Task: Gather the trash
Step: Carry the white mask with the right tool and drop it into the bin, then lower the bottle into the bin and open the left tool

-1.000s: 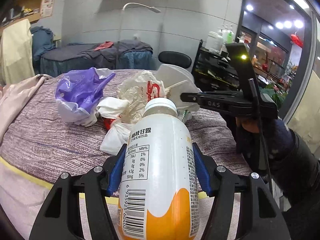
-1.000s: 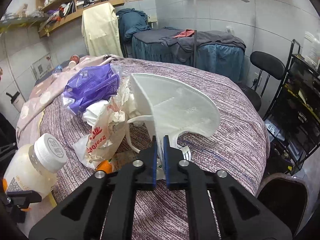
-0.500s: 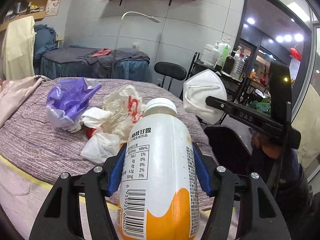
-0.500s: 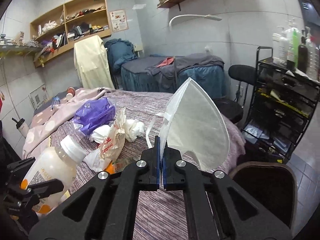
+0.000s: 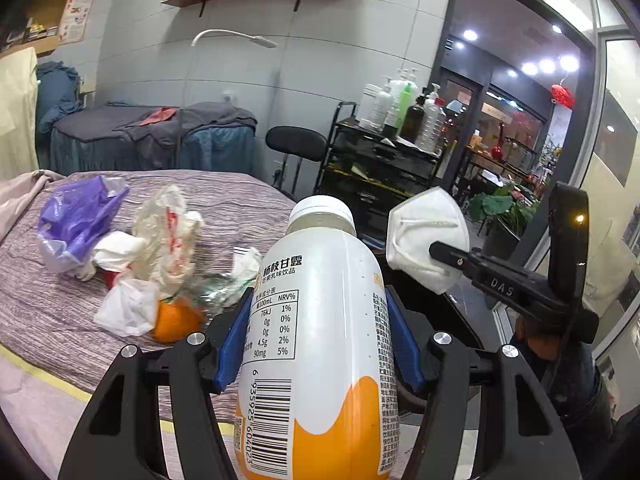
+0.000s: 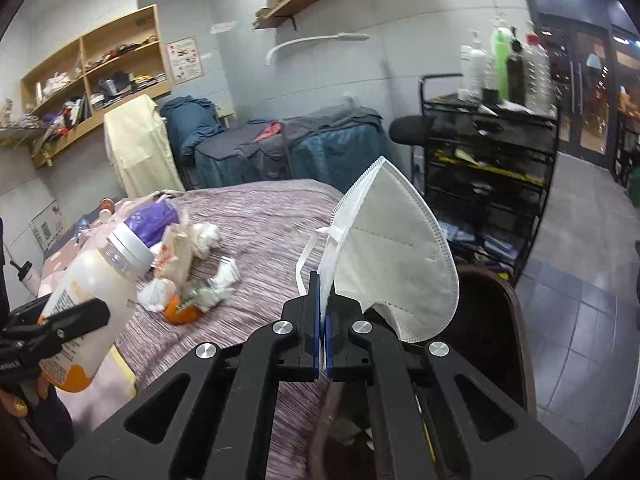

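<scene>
White plastic bottle (image 5: 320, 344): stiff, smooth, maybe slippery; left gripper (image 5: 316, 344) clamps it mid-body w/ jaws half-wide, off bed edge. Face mask (image 6: 394, 256) is light, floppy; right gripper (image 6: 323, 320) pinches its edge fully closed, above dark bin (image 6: 516, 320). Bin inside mostly hidden; bottle fill unclear; bottle base cut off.

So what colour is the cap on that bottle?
White; the bottle cap shows best in the left wrist view.

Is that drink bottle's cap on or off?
On. The bottle in the left gripper shows its white cap seated on its neck.
</scene>
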`<act>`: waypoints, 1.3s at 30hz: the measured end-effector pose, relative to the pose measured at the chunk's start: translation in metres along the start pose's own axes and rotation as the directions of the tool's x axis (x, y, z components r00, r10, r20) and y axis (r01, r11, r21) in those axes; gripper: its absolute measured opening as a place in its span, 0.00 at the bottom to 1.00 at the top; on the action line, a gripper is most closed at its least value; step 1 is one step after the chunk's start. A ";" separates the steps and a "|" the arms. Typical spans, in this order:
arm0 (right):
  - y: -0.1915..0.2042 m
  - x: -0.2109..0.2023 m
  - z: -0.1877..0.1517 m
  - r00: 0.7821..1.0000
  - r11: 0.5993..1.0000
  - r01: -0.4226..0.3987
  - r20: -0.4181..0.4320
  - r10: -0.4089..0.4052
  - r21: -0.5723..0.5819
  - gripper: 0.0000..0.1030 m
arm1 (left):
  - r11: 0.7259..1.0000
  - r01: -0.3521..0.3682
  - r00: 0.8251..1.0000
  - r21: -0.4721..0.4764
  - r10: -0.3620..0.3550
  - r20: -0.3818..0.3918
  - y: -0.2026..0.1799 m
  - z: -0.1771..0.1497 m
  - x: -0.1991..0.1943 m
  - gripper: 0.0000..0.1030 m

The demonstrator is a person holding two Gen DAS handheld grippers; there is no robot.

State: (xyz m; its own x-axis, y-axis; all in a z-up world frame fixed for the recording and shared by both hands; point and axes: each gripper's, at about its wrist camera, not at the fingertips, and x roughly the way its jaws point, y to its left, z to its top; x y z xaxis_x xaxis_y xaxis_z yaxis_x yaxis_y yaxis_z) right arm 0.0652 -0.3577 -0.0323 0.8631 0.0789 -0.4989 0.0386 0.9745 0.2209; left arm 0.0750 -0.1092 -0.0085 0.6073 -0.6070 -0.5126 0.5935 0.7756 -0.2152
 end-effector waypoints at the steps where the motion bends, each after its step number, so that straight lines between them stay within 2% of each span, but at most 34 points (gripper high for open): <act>1: -0.008 0.000 -0.005 1.000 1.000 0.011 -0.013 -0.011 0.014 0.02 | 1.000 0.009 1.000 0.003 -0.009 -0.003 -0.004 0.000 0.003 0.59; 8: -0.046 0.017 -0.036 0.992 0.991 0.066 -0.115 -0.053 0.112 0.03 | 0.998 0.065 0.997 0.022 -0.064 -0.042 -0.030 -0.001 0.022 0.59; 16: -0.084 0.052 -0.059 0.966 0.966 0.143 -0.243 -0.089 0.216 0.03 | 0.991 0.125 0.988 0.042 -0.120 -0.097 -0.059 -0.003 0.044 0.59; 18: -0.088 0.059 -0.062 0.957 0.962 0.164 -0.272 -0.101 0.220 0.11 | 0.990 0.131 0.986 0.054 -0.124 -0.113 -0.066 -0.004 0.051 0.59; 19: -0.089 0.060 -0.064 0.955 0.958 0.170 -0.278 -0.103 0.230 0.27 | 0.989 0.133 0.985 0.058 -0.125 -0.119 -0.069 -0.004 0.053 0.59; 20: -0.091 0.060 -0.066 0.956 0.955 0.168 -0.277 -0.097 0.246 0.48 | 0.989 0.137 0.984 0.062 -0.128 -0.127 -0.071 -0.005 0.056 0.59; 22: -0.095 0.055 -0.069 0.960 0.946 0.173 -0.263 -0.099 0.275 0.63 | 0.987 0.144 0.981 0.066 -0.134 -0.141 -0.076 -0.006 0.061 0.59; 26: -0.099 0.039 -0.071 0.965 0.938 0.192 -0.228 -0.127 0.289 0.63 | 0.984 0.162 0.974 0.075 -0.147 -0.174 -0.084 -0.008 0.072 0.59; 30: -0.106 0.012 -0.067 0.965 0.927 0.239 -0.175 -0.194 0.288 0.64 | 0.978 0.199 0.959 0.066 -0.180 -0.218 -0.092 -0.006 0.089 0.59; 39: -0.135 -0.035 -0.063 0.944 0.879 0.328 -0.083 -0.320 0.346 0.69 | 0.969 0.236 0.924 0.067 -0.203 -0.323 -0.117 -0.010 0.135 0.59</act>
State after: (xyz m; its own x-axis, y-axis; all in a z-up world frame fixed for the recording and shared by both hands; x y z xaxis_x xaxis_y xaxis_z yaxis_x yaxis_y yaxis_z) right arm -0.0015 -0.4789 -0.0972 0.7603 -0.2195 -0.6114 0.4912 0.8101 0.3200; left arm 0.0827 -0.2800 -0.0607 0.2702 -0.6624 -0.6987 0.7542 0.5967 -0.2741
